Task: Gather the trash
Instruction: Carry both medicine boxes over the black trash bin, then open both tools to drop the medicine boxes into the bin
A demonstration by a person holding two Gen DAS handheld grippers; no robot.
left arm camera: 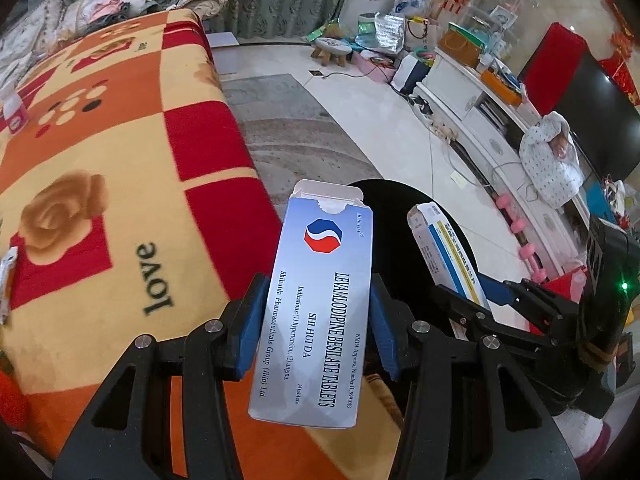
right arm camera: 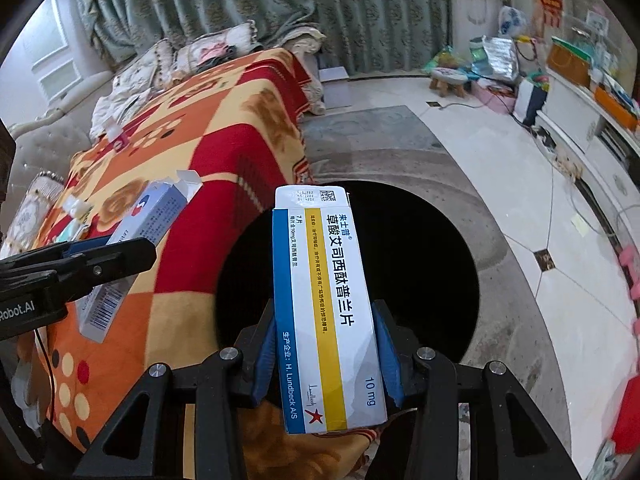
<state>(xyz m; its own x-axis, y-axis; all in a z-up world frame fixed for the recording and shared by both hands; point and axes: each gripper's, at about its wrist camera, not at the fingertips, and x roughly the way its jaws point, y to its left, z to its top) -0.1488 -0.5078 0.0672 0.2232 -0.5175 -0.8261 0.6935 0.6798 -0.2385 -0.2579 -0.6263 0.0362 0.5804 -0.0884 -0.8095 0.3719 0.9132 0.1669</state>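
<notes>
Tablet box point(left arm camera: 316, 304) upright in left claw point(left arm camera: 316, 312); striped box point(right arm camera: 326, 316) upright in right claw point(right arm camera: 326, 344).

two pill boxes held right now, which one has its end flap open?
The pale-blue Levamlodipine box in the left tool: its top tuck flap stands open. The white box with blue and yellow stripes in the right tool looks closed at the top.

A checked orange-and-red blanket point(left arm camera: 120, 184) covers the table, with green curtains point(right arm camera: 320, 12) and a small stool point(left arm camera: 330, 50) beyond.
</notes>
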